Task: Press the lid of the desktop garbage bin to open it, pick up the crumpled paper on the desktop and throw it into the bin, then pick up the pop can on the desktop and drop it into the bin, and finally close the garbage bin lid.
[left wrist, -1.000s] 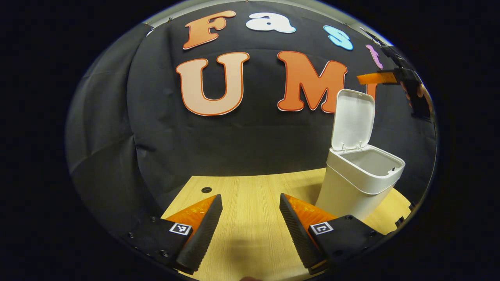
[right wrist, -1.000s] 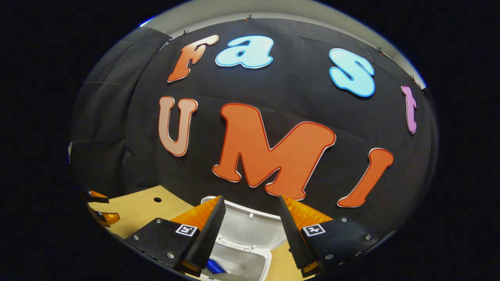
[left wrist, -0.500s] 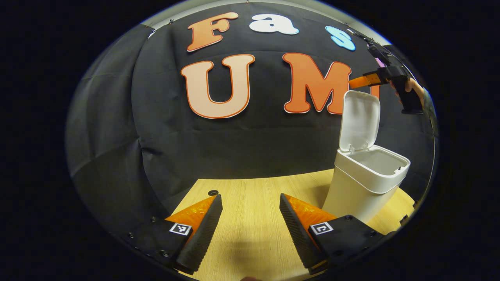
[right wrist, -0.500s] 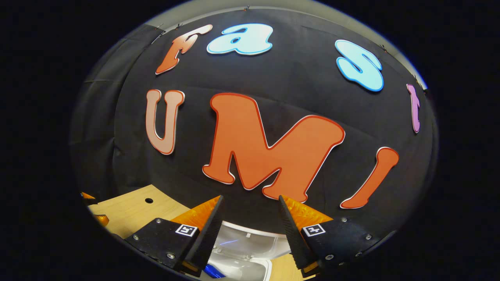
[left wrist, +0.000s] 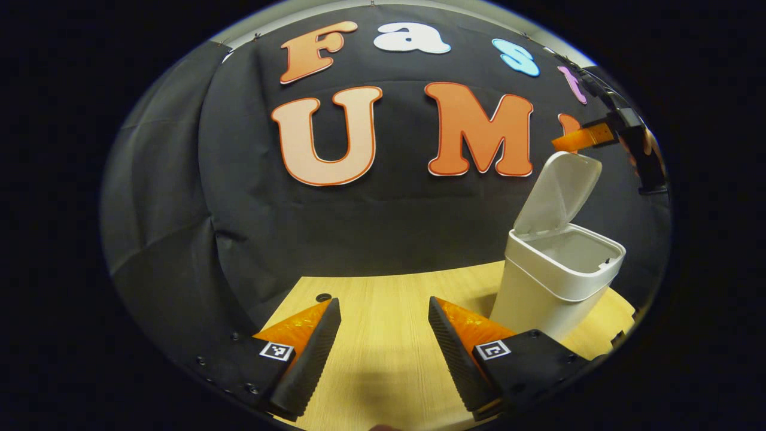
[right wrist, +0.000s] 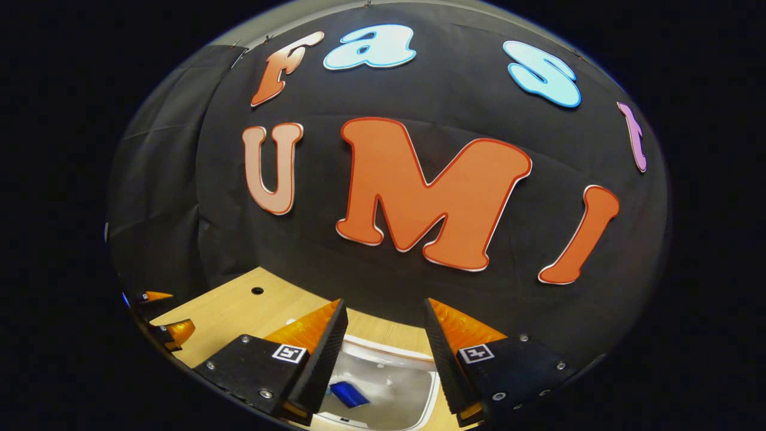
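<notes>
Right gripper (right wrist: 383,353), fingers apart, hangs over the open garbage bin (left wrist: 553,278). Inside lies a blue pop can (right wrist: 350,394). Left gripper (left wrist: 383,353) gapes above the table (left wrist: 383,311).

White desktop bin (left wrist: 553,281) upright on wooden desk, hinged lid (left wrist: 559,191) half-raised and tilted, blue object (right wrist: 350,394), possibly the can, inside

Right tool (right wrist: 383,341) open above bin (right wrist: 413,395); pop can (right wrist: 350,394) inside.

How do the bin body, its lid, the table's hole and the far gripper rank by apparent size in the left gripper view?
1. Bin body
2. Lid
3. Far gripper, cut off at the edge, so unsure
4. Hole
</notes>
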`<control>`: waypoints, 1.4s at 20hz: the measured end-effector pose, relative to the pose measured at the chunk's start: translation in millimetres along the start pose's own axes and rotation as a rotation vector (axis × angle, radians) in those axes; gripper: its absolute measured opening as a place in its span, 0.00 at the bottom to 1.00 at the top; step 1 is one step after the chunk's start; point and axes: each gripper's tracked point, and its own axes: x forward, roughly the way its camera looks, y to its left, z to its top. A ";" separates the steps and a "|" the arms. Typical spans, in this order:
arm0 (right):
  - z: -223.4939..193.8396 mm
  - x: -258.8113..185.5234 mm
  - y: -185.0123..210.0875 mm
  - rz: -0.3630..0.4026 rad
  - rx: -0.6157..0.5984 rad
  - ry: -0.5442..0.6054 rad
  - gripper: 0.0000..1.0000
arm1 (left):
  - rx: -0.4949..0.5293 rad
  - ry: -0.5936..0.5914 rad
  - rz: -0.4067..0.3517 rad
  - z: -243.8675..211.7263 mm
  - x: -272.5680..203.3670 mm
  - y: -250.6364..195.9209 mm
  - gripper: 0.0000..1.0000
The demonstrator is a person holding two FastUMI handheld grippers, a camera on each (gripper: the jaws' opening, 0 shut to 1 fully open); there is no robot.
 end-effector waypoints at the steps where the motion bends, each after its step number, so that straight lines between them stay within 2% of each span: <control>1: -9.2 -5.0 1.7 0.006 0.005 0.019 0.78 | 0.002 0.000 -0.008 0.8 1.5 -5.6 0.94; 9: -106.0 -38.5 19.7 0.037 0.122 0.191 0.78 | 0.044 -0.022 -0.059 14.4 8.6 -41.9 0.94; 14: -151.3 -53.1 33.2 0.059 0.173 0.288 0.78 | 0.038 -0.008 -0.083 12.4 10.8 -56.1 0.94; 22: -159.9 -54.6 38.7 0.011 0.201 0.327 0.72 | 0.038 0.013 -0.087 8.1 11.8 -60.3 0.94; 28: -162.2 -54.9 45.6 0.005 0.238 0.336 0.59 | 0.041 0.020 -0.087 5.5 11.9 -62.5 0.94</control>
